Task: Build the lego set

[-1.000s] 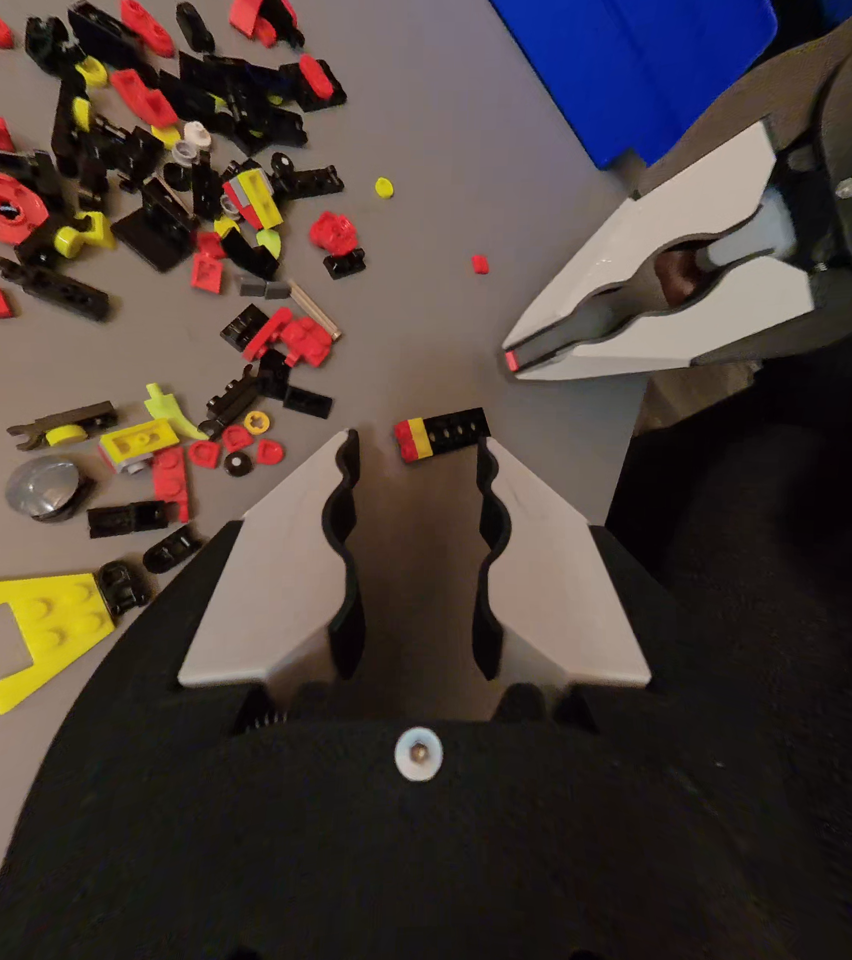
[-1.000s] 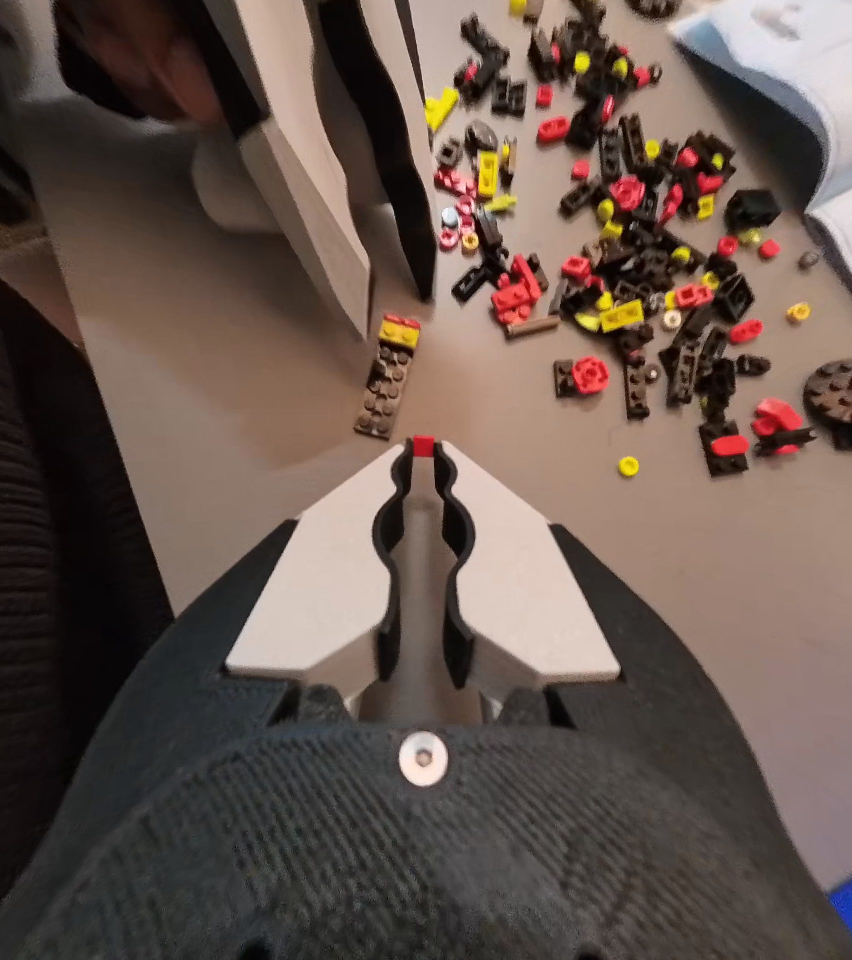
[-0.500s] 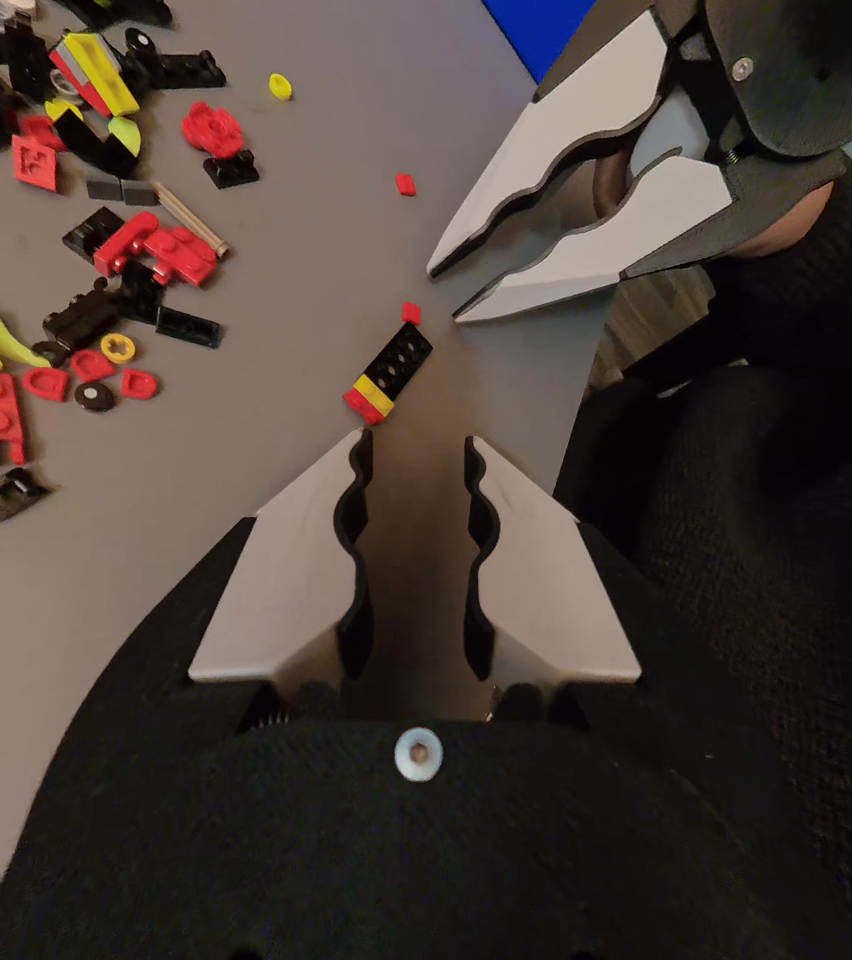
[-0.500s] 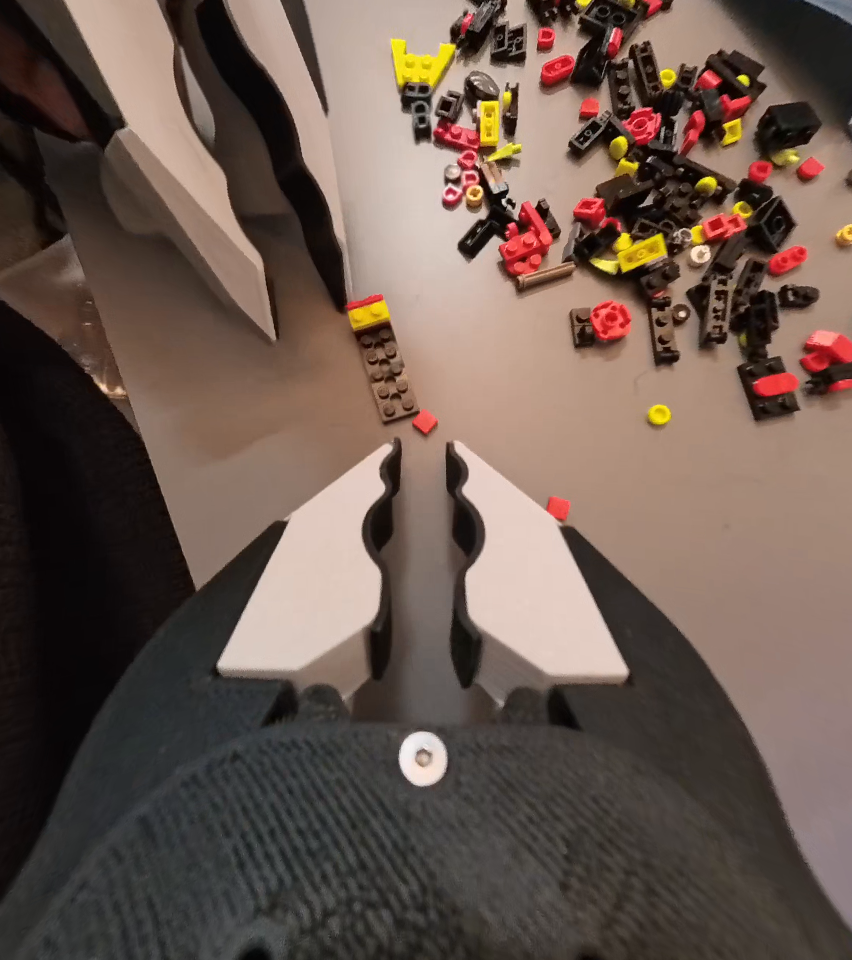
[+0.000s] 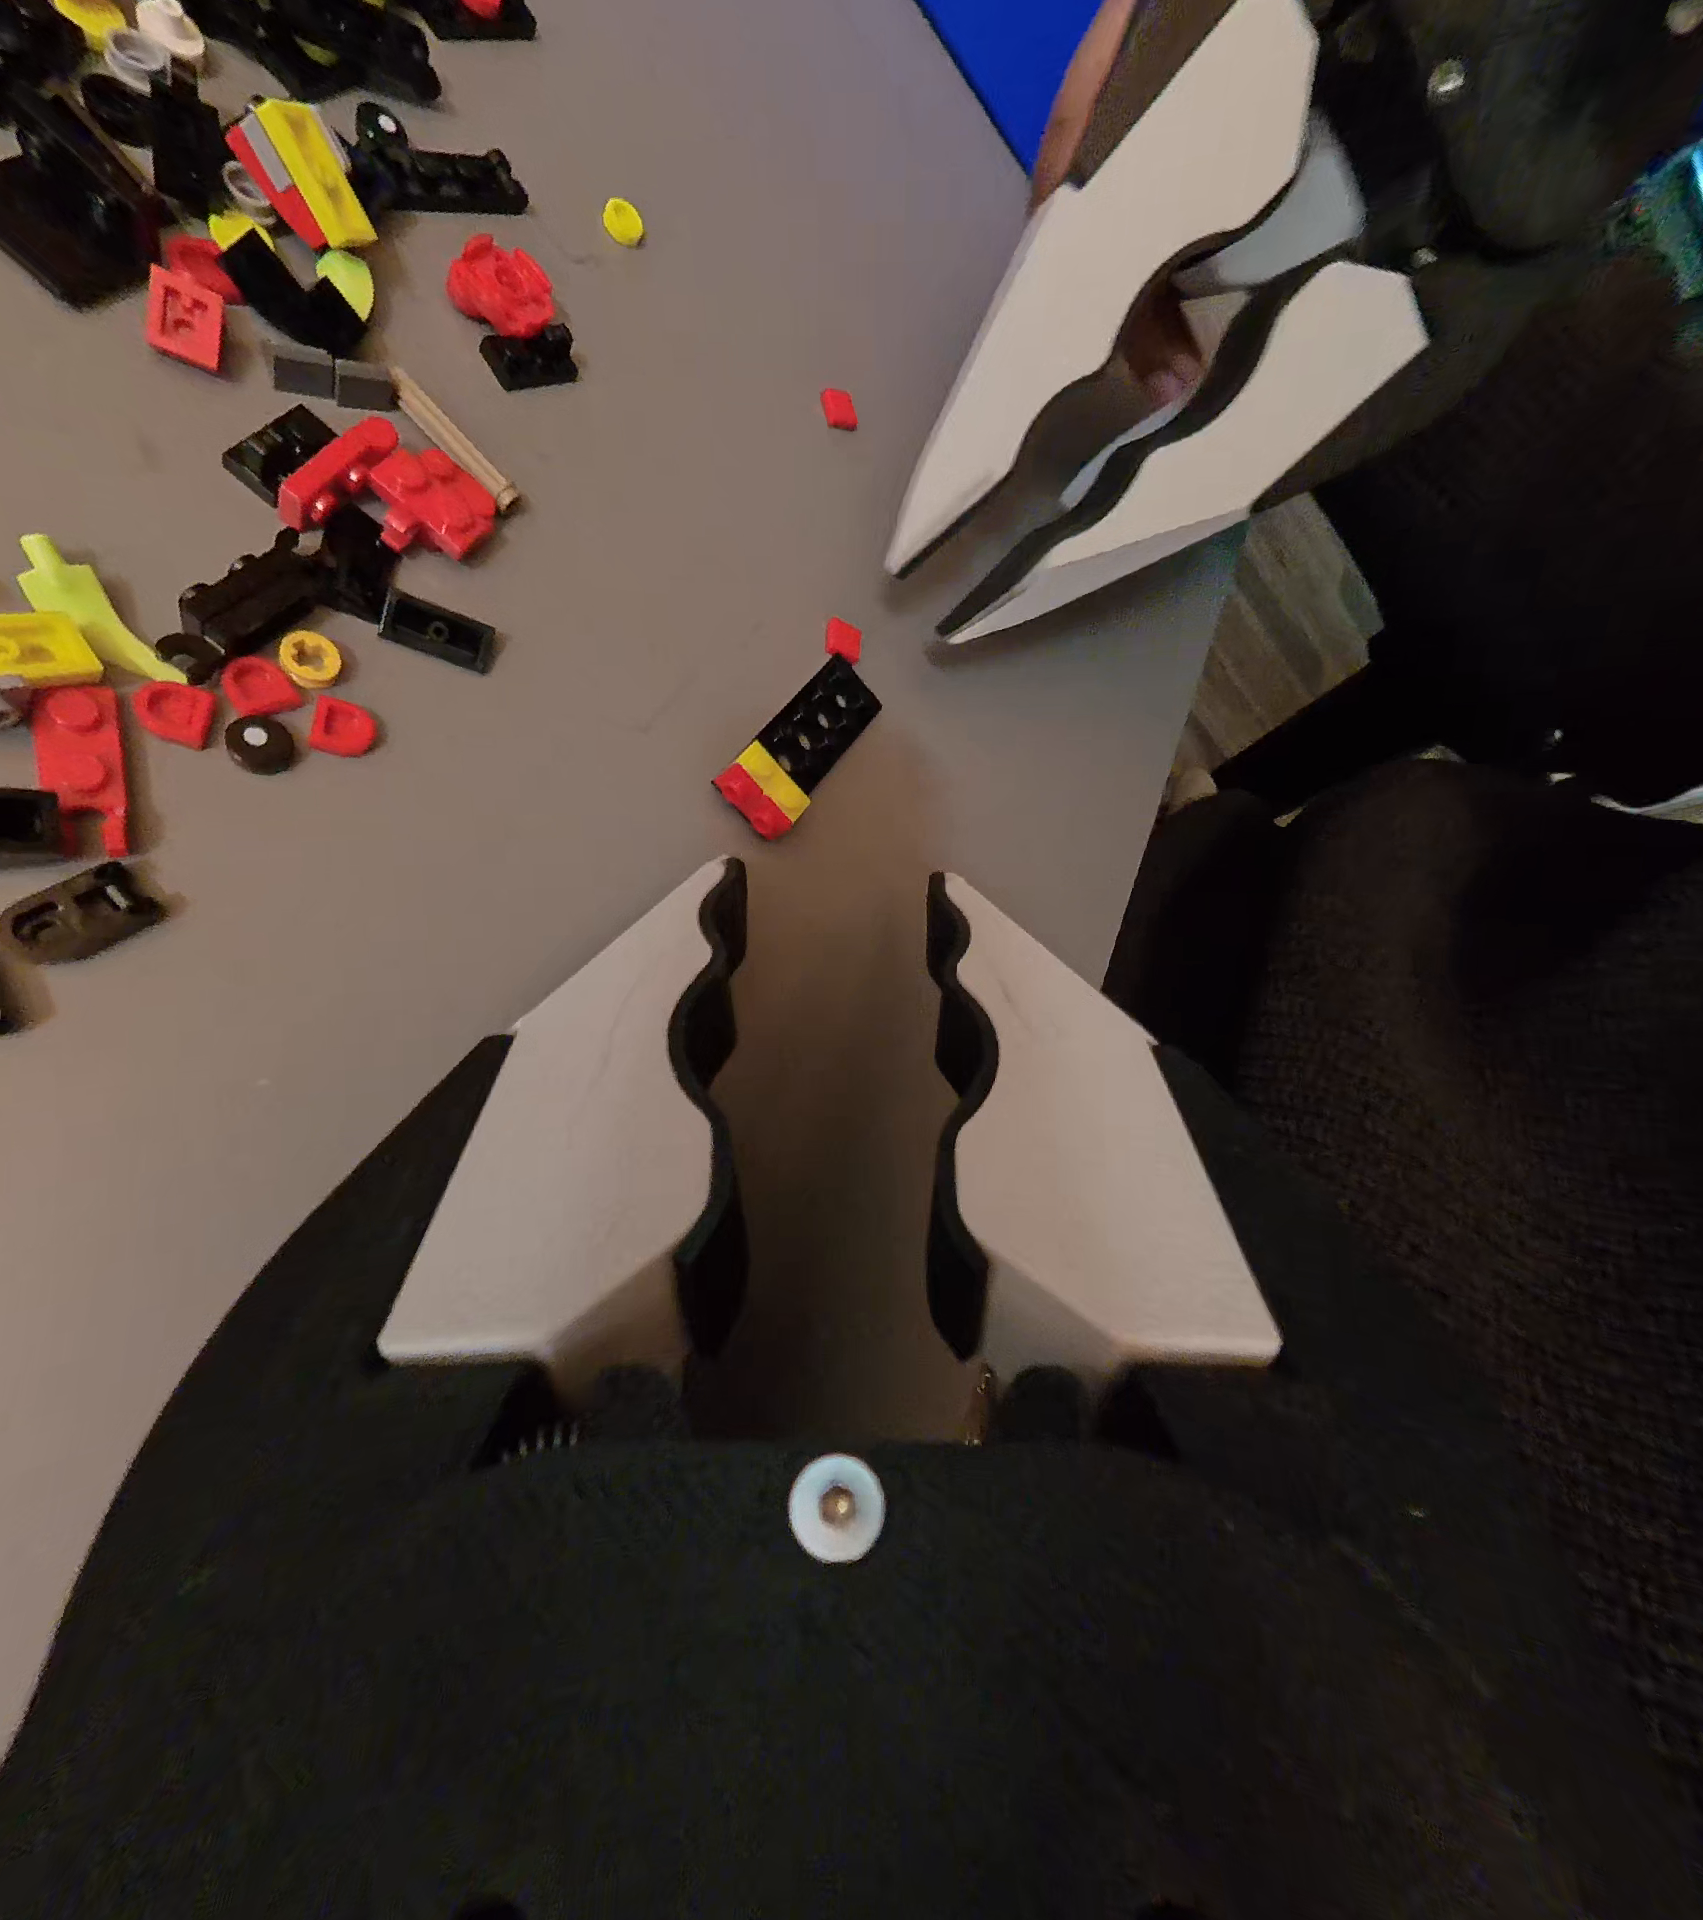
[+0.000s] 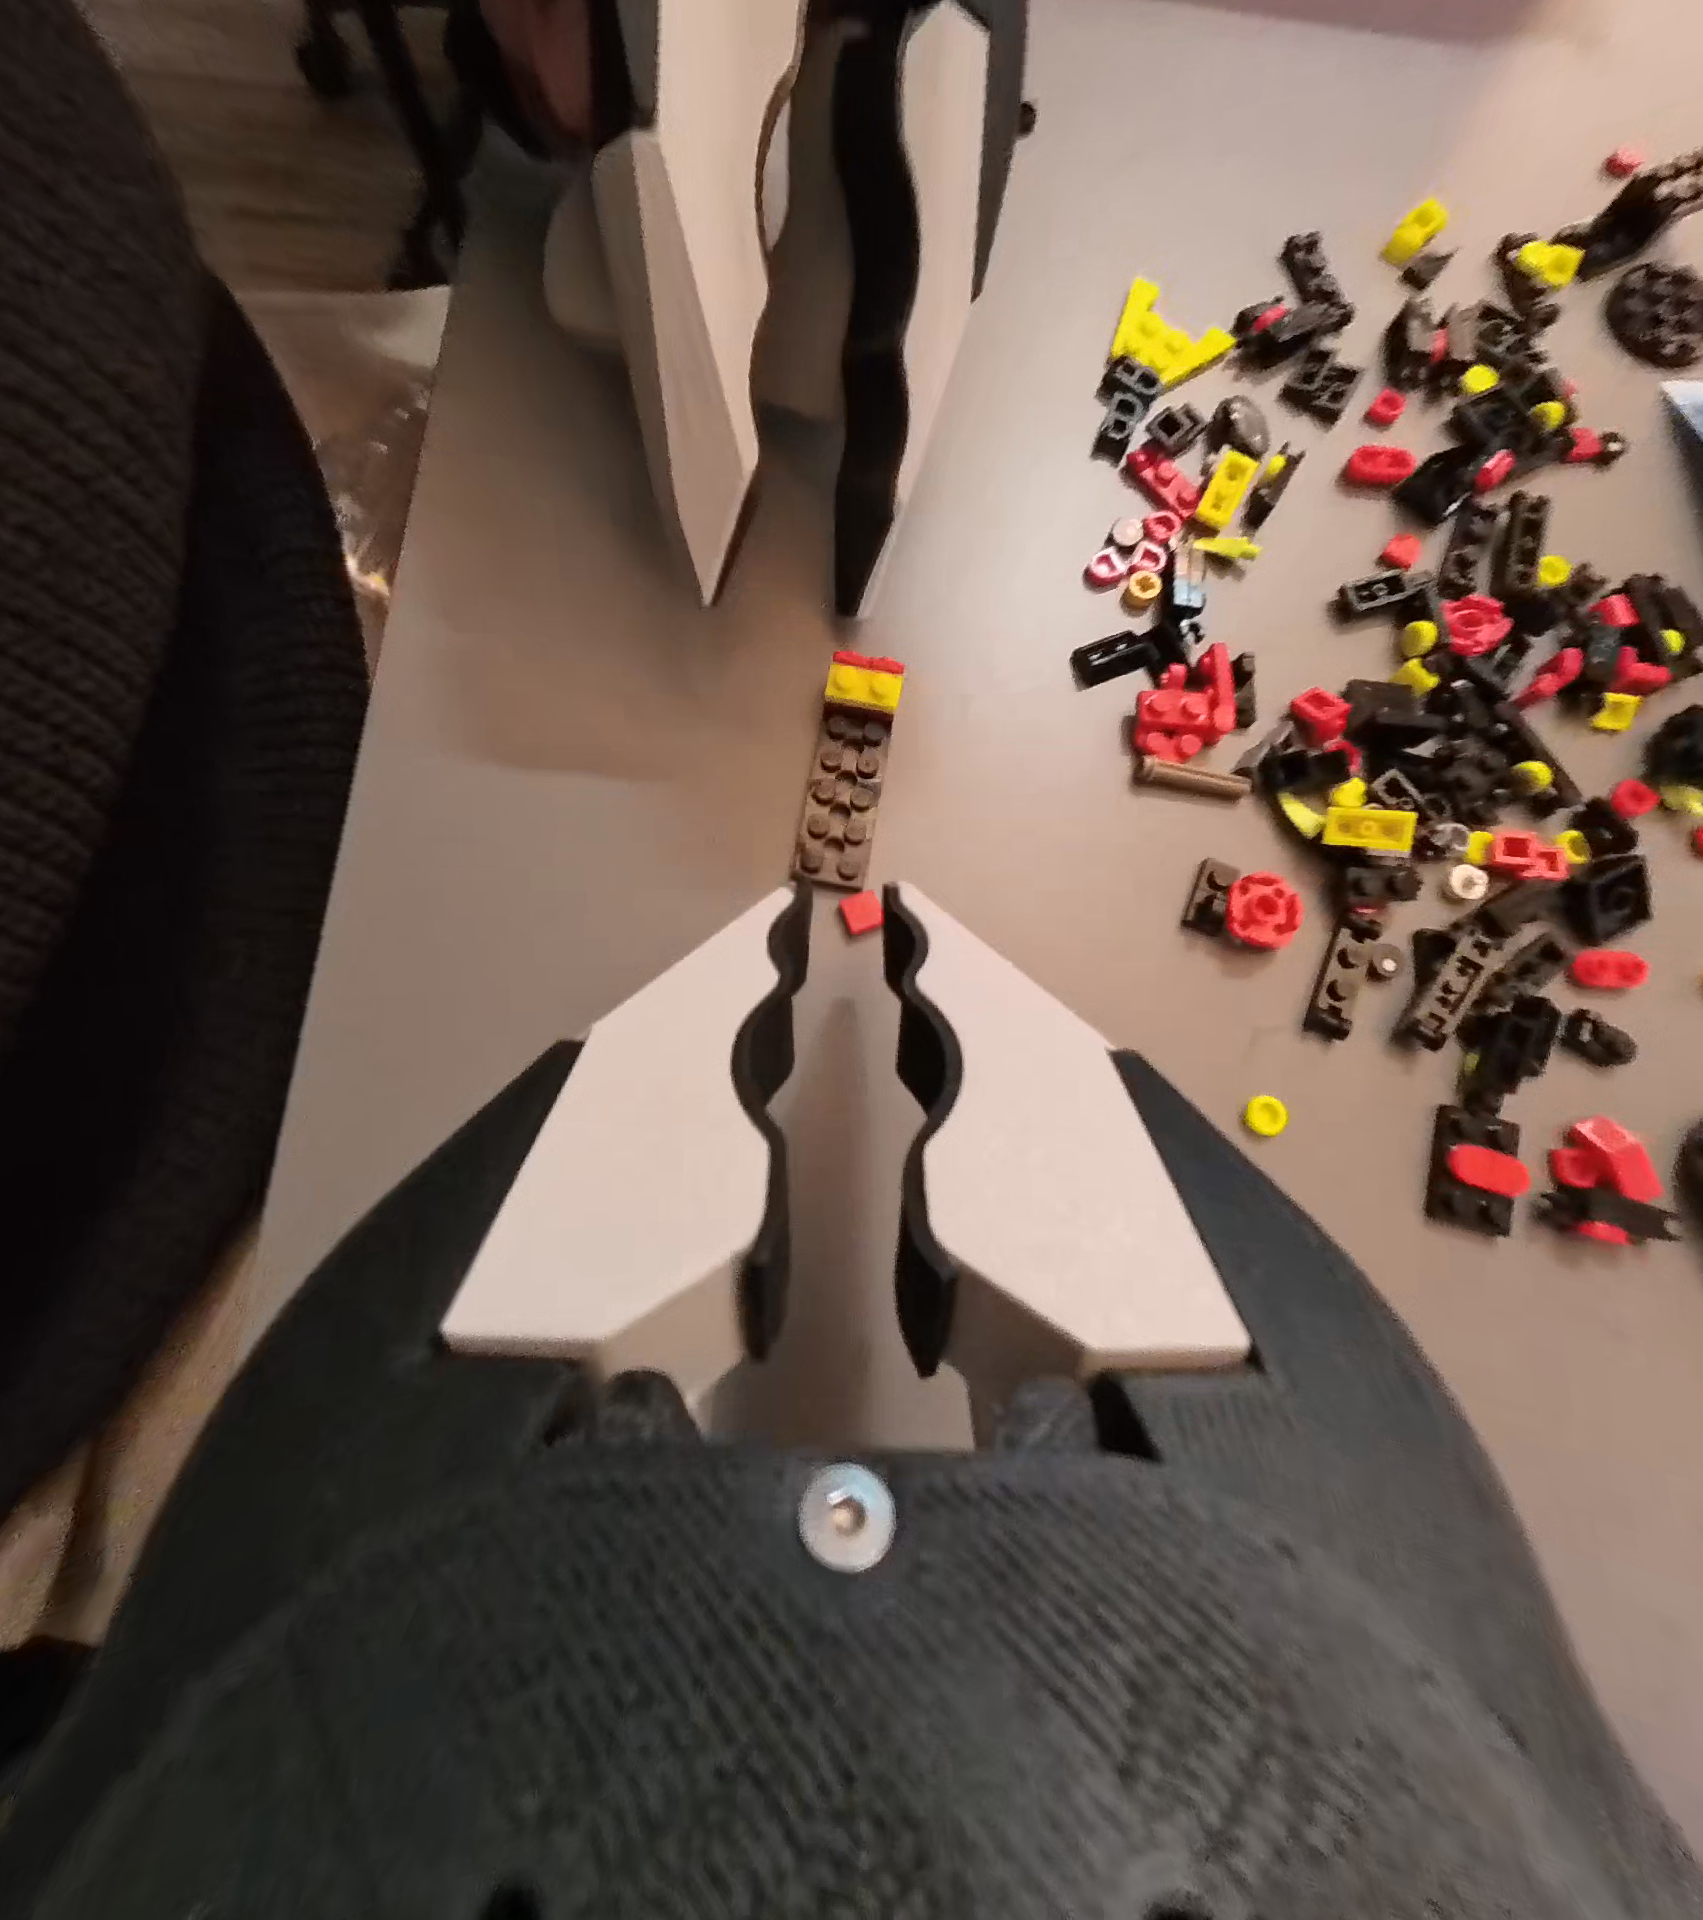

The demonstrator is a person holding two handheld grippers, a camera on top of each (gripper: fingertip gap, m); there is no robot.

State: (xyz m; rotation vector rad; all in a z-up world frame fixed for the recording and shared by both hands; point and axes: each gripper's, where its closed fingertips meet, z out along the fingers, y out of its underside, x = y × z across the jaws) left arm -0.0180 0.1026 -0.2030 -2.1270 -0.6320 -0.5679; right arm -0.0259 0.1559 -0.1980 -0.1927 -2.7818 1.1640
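From the left wrist view, the left gripper (image 5: 834, 871) is hovering low over the grey table (image 5: 722, 312) with its jaws standing well apart and nothing lying between them; just beyond its tips the black plate (image 5: 798, 750) is lying flat near the table's edge, with its yellow and red end pointing back toward this gripper; a small red tile (image 5: 842, 637) is sitting loose just beside the plate's far corner, and a second red tile (image 5: 838, 408) is lying farther off on bare table; the right gripper (image 5: 920, 601) is reaching in from the upper right, its tips parted by a narrow gap and gripping nothing, near the first tile but not touching it; the loose pile (image 5: 203, 416) of red, black and yellow pieces is spreading across the left side, and a blue sheet (image 5: 992, 73) is showing at the top. From the right wrist view, the right gripper (image 6: 845, 902) is holding its jaws slightly apart, empty; the red tile (image 6: 860, 914) is lying on the table right in the gap at the tips, though whether either finger is touching it I cannot tell; the plate (image 6: 845, 779) is stretching away just beyond, its yellow and red end farthest off; the left gripper (image 6: 785, 608) is hanging past that end, wide open; the pile (image 6: 1449, 727) is lying to the right.
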